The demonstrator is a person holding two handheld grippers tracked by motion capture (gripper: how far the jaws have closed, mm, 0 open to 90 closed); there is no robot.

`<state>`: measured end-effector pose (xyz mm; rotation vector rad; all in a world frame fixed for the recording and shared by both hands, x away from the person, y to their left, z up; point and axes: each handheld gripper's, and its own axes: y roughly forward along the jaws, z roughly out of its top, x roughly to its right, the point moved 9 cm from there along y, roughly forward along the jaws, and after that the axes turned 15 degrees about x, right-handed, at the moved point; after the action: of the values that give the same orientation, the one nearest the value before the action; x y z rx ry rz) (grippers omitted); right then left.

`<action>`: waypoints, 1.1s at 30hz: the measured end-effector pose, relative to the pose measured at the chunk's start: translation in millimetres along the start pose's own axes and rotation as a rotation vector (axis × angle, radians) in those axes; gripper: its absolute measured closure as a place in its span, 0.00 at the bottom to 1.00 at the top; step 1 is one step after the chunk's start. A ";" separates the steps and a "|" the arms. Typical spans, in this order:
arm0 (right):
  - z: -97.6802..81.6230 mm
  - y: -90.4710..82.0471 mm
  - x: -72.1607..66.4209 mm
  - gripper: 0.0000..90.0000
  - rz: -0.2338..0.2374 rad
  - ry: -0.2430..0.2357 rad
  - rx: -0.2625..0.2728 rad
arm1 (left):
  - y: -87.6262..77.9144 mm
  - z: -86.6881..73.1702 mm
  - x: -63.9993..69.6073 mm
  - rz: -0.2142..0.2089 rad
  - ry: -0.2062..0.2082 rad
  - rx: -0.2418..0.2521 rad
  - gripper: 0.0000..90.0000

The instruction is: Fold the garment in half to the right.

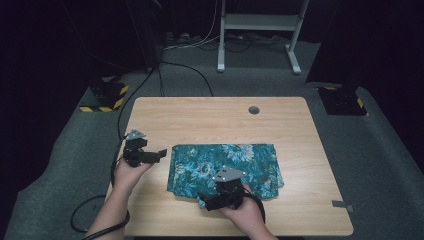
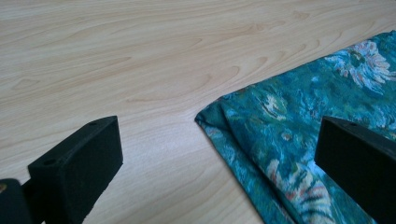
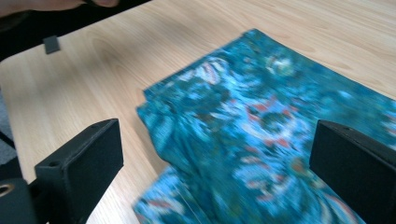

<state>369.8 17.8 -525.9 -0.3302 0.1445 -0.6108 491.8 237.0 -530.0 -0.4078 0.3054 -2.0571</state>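
While both units sit over the wooden counter (image 1: 280, 125), neither holds anything. Left gripper (image 1: 159, 154): jaws spread wide, nothing between them but bare wood and a cloth corner (left gripper view). It is held in the person's left hand (image 1: 129, 172), w/ its cable (image 1: 82, 220) trailing off the near counter edge. Right gripper (image 1: 204, 201): jaws likewise spread wide, not closed on fabric, held in the right hand (image 1: 245, 210); grey three-cornered plate (image 1: 227, 174) on top.

Work item: folded teal floral cloth (image 1: 225, 167), lying flat on the counter.
- Rel. to left gripper: cloth is directly ahead of the jaw tips, just beside them, apart (high view). In the left gripper view the cloth (image 2: 299, 140) has its folded corner between the two jaws and runs behind the right-hand jaw; contact w/ that jaw cannot be told.
- Rel. to right gripper: cloth lies under and ahead of it; gripper tips sit at the cloth's near edge, approx. at the near-left corner (high view). In the right gripper view the cloth (image 3: 261, 130) spans most of the gap between the jaws, layered edges visible ahead of the left-hand jaw. Picture is blurred; whether jaws touch fabric cannot be told.

Other items:
- Round hole (image 1: 254, 109) in counter, well beyond both grippers.
- Small grey tab (image 1: 341, 205) at counter edge, off to the right of the right gripper.
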 end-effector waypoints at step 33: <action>-13.4 94.3 -42.5 0.13 0.021 0.019 -0.068 | 77.1 -11.5 1.1 -0.041 -0.043 -0.079 0.08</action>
<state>383.0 111.6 -569.5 -0.3884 0.1870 -0.5894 547.2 198.8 -569.3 -0.5092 0.3554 -2.0780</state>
